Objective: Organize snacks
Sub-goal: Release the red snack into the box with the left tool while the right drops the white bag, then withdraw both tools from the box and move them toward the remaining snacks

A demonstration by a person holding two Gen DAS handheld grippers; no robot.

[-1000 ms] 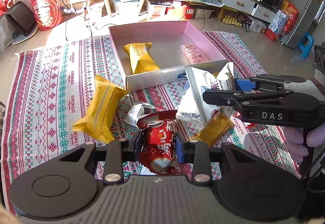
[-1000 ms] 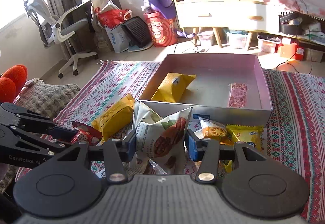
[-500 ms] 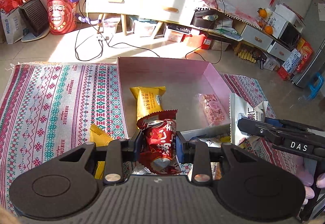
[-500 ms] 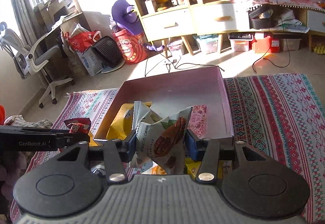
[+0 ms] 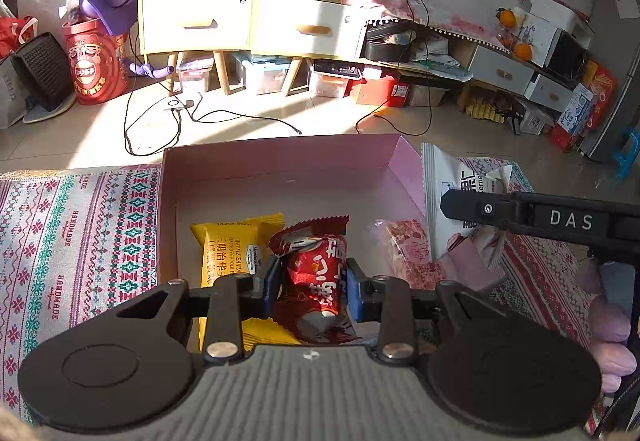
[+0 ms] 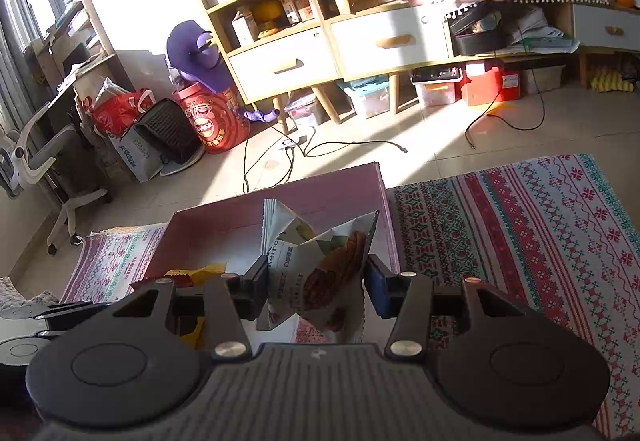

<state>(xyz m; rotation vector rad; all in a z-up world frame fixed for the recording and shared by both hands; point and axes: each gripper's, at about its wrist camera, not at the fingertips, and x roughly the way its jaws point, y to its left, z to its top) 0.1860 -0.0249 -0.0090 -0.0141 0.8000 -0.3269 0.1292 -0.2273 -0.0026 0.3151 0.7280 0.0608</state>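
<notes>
My left gripper is shut on a red snack packet, held above the pink box. Inside the box lie a yellow waffle packet and a pink clear-wrapped bar. My right gripper is shut on a white snack bag with a nut picture, over the box's right side. From the left wrist view that white bag and the right gripper's black arm hang at the box's right wall. The left gripper's arm shows at the lower left of the right wrist view.
The box sits on a patterned woven mat on a tiled floor. Beyond it run cables, a wooden drawer cabinet, a red drum and storage bins. A person's hand in a purple glove holds the right gripper.
Both grippers have carried their packets from the pile on the mat forward over the pink box. The loose pile in front of the box has dropped out of view.
</notes>
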